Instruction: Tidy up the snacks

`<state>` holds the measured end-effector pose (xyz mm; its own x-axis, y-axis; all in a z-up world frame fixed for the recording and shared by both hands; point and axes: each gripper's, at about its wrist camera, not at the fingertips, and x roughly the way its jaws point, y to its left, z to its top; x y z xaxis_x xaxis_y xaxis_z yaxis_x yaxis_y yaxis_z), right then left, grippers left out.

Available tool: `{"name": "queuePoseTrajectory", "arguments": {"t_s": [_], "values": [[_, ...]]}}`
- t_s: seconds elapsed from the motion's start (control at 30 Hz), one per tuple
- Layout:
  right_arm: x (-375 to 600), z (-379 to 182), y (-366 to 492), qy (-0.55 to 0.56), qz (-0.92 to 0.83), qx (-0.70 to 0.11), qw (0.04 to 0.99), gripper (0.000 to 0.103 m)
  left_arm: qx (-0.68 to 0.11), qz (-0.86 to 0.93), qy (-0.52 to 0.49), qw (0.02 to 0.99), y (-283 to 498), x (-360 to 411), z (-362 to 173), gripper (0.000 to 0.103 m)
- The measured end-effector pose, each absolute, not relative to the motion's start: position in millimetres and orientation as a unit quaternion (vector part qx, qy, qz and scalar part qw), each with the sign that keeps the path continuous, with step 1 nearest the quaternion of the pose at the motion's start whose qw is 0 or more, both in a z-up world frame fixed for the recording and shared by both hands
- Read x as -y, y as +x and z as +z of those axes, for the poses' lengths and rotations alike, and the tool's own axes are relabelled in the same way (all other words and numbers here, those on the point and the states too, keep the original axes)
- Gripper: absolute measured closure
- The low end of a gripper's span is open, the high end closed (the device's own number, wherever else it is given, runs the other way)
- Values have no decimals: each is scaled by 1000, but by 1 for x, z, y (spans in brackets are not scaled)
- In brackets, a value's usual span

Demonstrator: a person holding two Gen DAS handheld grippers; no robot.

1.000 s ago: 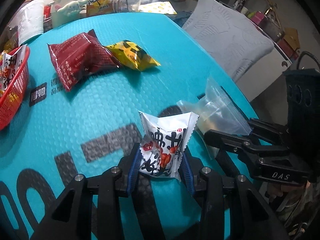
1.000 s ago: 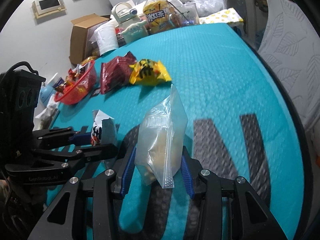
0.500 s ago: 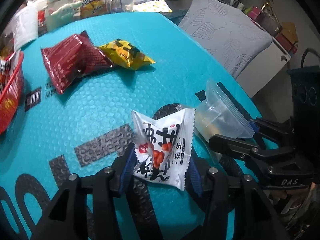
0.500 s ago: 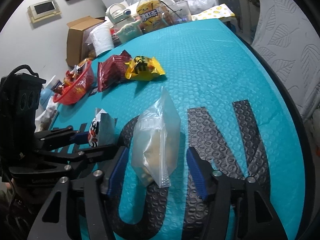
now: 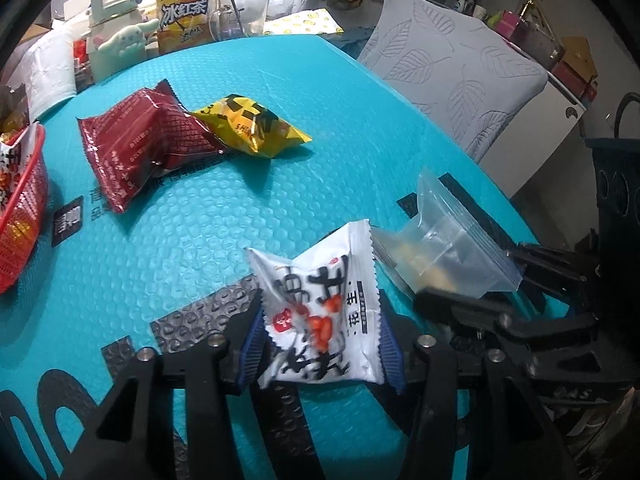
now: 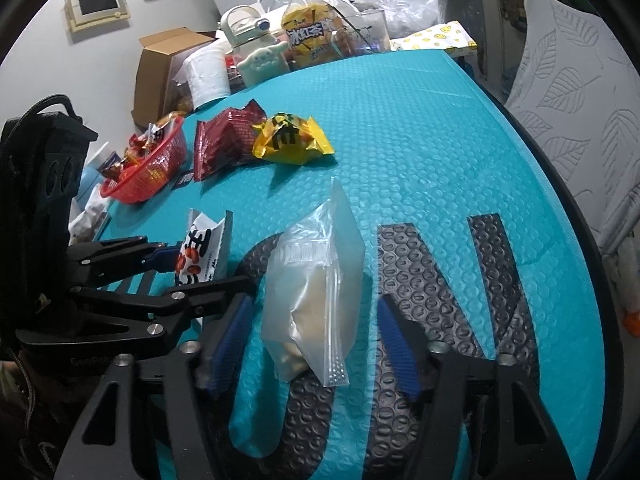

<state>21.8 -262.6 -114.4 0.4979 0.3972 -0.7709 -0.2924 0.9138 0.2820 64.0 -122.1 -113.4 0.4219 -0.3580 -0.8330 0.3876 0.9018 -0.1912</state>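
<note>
**Clutter lined up beyond the teal mat**

An iced-tea bottle (image 6: 310,38) is seen at the far edge, flanked by a pale green kettle (image 6: 256,54) and a clear glass (image 5: 242,14). A paper roll (image 6: 208,76) and cardboard box (image 6: 160,68) are parked left; a leaf-embossed chair (image 5: 448,76) is spotted right.

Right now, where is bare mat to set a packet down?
Open mat lies between the yellow packet and the chair-side mat edge. A smaller patch sits between the red basket and white peanut packet. The far end by the tea bottle is crowded.

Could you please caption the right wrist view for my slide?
Open right tool around a clear bag on the teal mat.
</note>
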Motion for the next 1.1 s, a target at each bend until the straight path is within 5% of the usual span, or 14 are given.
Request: {"name": "queuePoseTrajectory", "arguments": {"t_s": [1.1], "values": [[215, -74, 7, 39, 303, -407, 861, 65, -453, -191, -60, 869, 12, 49, -69, 65]]}}
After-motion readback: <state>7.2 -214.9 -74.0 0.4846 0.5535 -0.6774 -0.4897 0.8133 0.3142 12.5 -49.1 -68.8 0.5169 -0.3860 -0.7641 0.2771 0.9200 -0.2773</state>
